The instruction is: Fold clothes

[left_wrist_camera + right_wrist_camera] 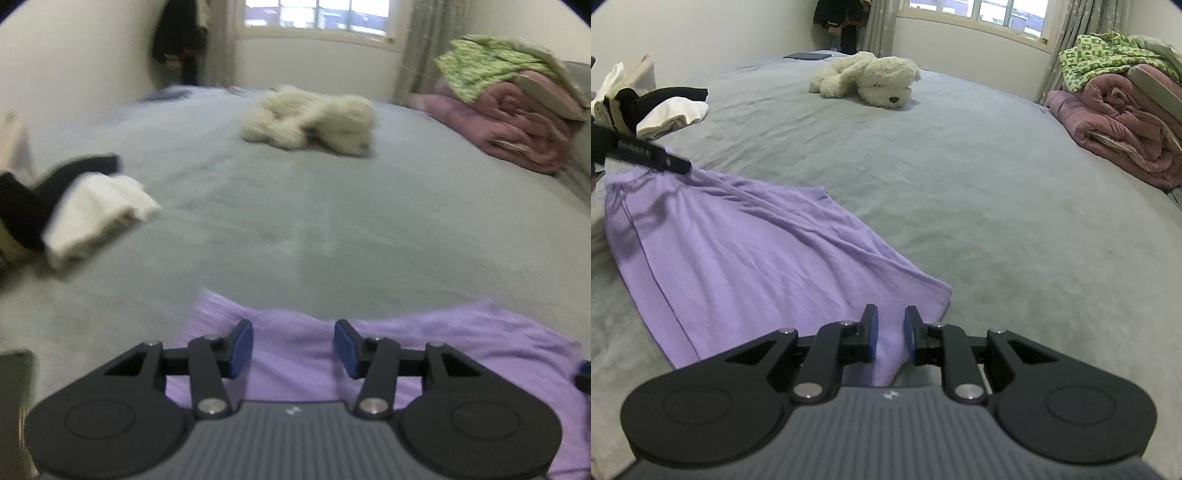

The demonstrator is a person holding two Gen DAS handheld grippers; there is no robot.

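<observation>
Tongs on the right (891, 334) pinch a fold of the purple cloth (738, 251) lying flat on the bed (997, 203). Left tongs (293, 349) hang open above its blurry far end, gripping nothing. Beyond sit a fuzzy toy dog (875, 79) and half-hidden folded clothes (665, 110).

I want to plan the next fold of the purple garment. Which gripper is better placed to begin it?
Probably the right gripper: its narrow jaws straddle a raised fold at the near corner of the purple garment. The left gripper hangs over the other end with wide jaws and nothing between them.
</observation>
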